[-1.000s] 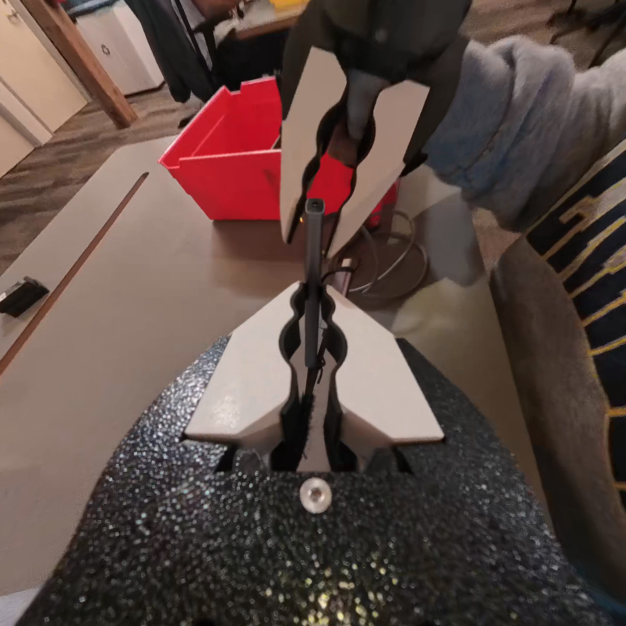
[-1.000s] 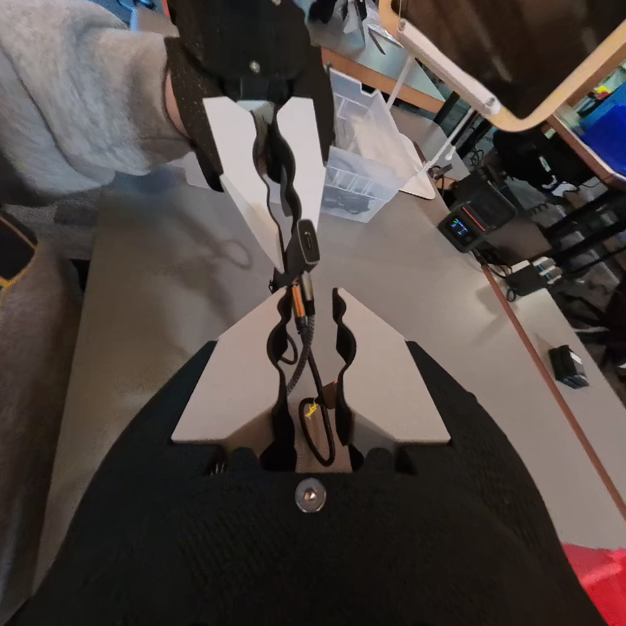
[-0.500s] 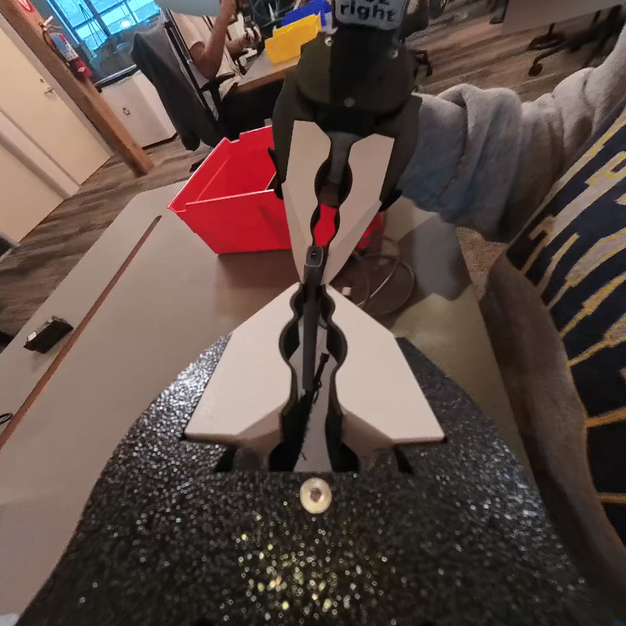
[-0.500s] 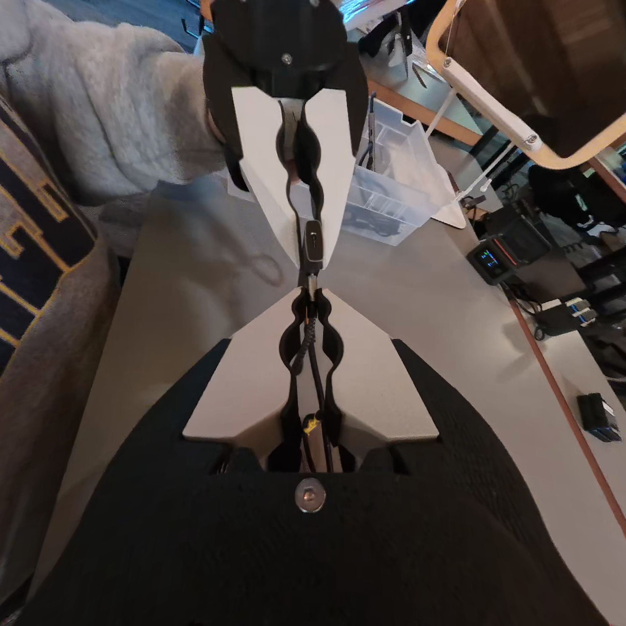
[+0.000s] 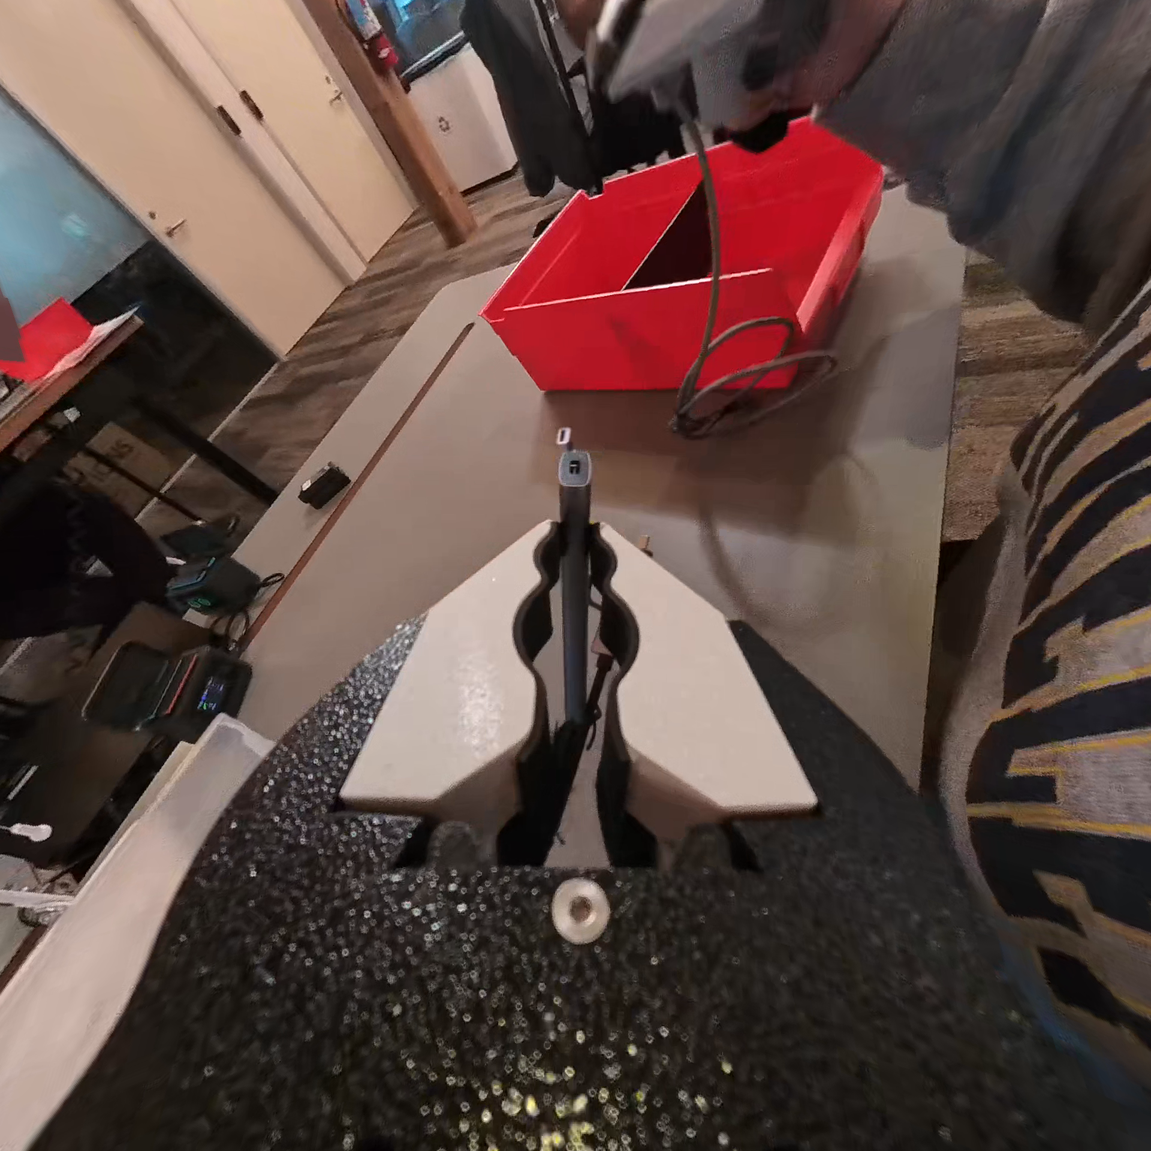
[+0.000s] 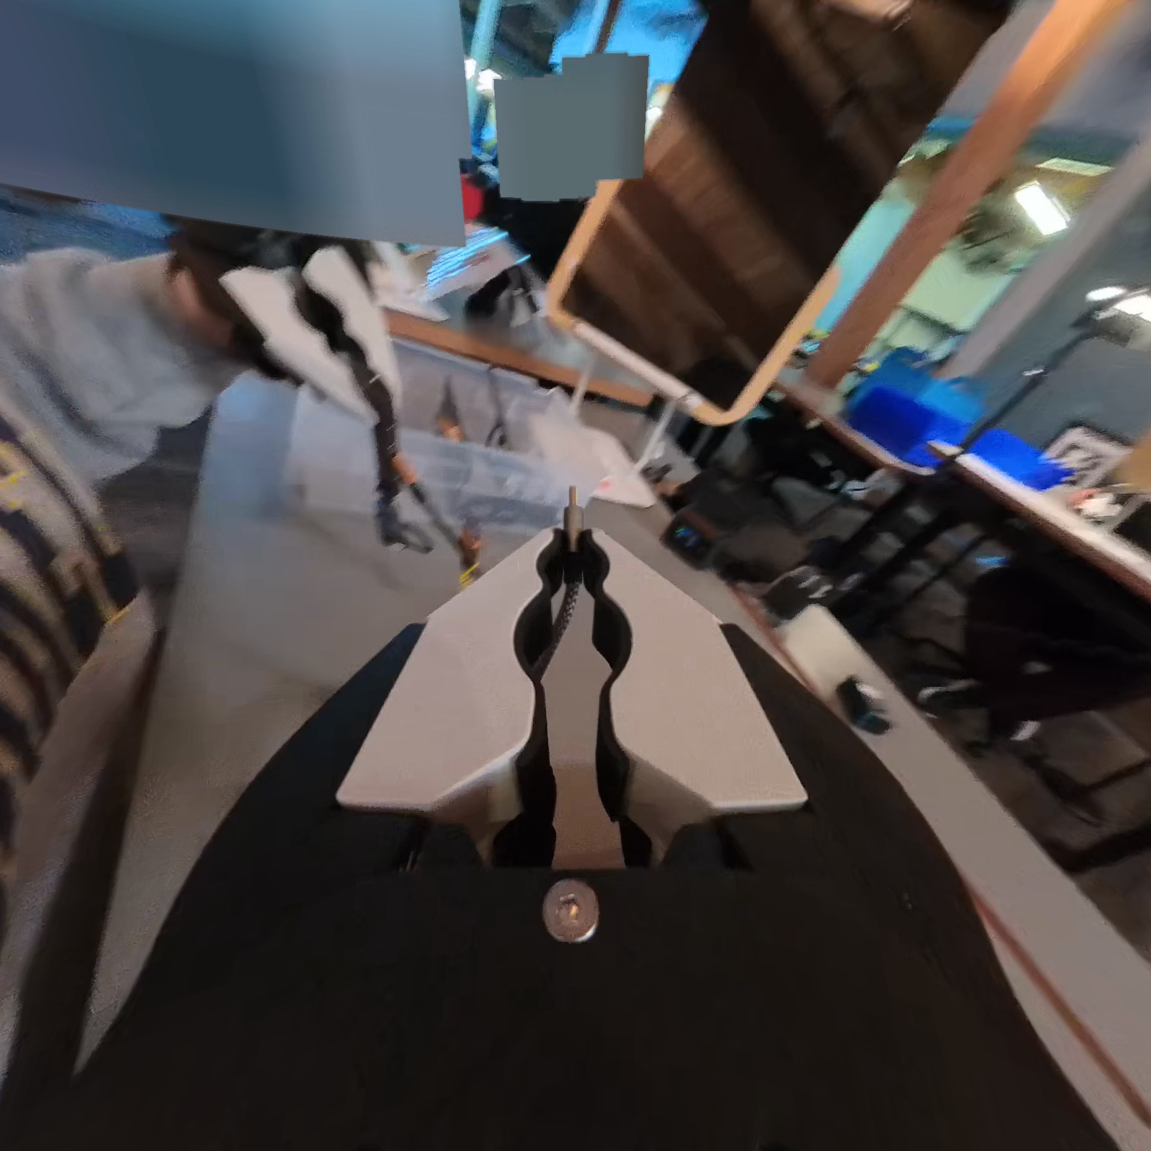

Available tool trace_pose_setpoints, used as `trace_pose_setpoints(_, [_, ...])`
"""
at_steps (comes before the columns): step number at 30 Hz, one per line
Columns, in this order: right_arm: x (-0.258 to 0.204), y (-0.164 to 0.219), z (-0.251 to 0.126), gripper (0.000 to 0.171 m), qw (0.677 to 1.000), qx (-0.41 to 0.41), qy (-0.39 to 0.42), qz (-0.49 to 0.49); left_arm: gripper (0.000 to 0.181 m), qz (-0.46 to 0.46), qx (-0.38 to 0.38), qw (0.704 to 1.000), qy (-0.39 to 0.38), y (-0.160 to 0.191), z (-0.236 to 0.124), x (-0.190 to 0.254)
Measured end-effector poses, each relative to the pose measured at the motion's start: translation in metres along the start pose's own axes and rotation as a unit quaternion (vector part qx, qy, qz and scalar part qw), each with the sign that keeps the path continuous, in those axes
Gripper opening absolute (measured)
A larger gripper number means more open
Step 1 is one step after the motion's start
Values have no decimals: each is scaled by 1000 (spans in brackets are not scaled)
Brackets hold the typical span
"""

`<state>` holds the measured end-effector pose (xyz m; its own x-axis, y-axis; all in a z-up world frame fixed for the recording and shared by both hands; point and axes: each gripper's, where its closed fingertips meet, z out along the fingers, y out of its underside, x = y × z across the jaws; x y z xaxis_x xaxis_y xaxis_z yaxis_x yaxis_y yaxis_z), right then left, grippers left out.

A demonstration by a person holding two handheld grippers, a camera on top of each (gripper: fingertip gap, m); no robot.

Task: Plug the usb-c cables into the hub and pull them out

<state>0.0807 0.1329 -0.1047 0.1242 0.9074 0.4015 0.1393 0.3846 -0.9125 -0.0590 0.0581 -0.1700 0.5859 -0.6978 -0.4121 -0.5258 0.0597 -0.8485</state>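
Observation:
My left gripper (image 5: 574,529) is shut on the hub (image 5: 574,598), a thin dark slab seen edge-on, with its port end (image 5: 574,468) sticking out past the fingertips. My right gripper (image 6: 572,535) is shut on the braided usb-c cable (image 6: 563,616); its metal plug (image 6: 572,514) pokes out free in the air. In the left wrist view the right gripper (image 5: 685,56) is blurred at the top, and the cable hangs from it to a coil (image 5: 747,374) on the table. In the right wrist view the left gripper (image 6: 349,349) holds the hub (image 6: 386,448) at upper left, apart from the plug.
A red bin (image 5: 654,336) stands on the grey table (image 5: 436,560) behind the cable coil. A small black block (image 5: 322,484) lies near the table's left edge. A clear plastic box (image 6: 473,461) sits at the other end. A grey sleeve (image 5: 1027,156) is at right. Left tips to right tips: about 20 cm.
The plug, seated in the hub's end half a second ago, is now out. The right gripper has lifted up and away with the cable; the two grippers are apart.

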Motion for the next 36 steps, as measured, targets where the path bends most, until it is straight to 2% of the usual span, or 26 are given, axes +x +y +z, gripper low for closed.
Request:
trace_pose_setpoints(4, [44,-42,-8,4,993,-14,90,-70,6,-26,11,999,-33,3,4,-6])
trace_pose_setpoints(11, [111,-165,-62,4,971,43,186,-146,6,-73,44,996,-34,6,6,-11])
trace_pose_setpoints(14, [144,-182,-79,4,963,19,218,-159,6,-83,53,994,-35,5,9,-15])
trace_pose_setpoints(17, [170,-179,-94,4,959,-12,241,-146,6,-84,56,994,-30,4,12,-14])
trace_pose_setpoints(22, [174,-142,-119,4,964,-32,248,-87,6,-100,73,991,-45,-1,16,-24])
trace_pose_setpoints(28, [143,-61,-144,4,967,-51,250,-21,6,-133,102,985,-44,-9,32,-39])
trace_pose_setpoints(30, [127,-17,-142,4,966,-97,241,0,6,-131,105,985,-42,-11,38,-40])
trace_pose_setpoints(34, [84,90,-124,5,950,-255,181,24,6,-138,128,982,-31,-17,47,-42])
trace_pose_setpoints(35, [75,109,-122,8,941,-295,166,25,6,-143,139,980,-22,-20,48,-42])
trace_pose_setpoints(36, [70,120,-120,17,929,-331,164,19,6,-150,152,977,-11,-24,49,-41])
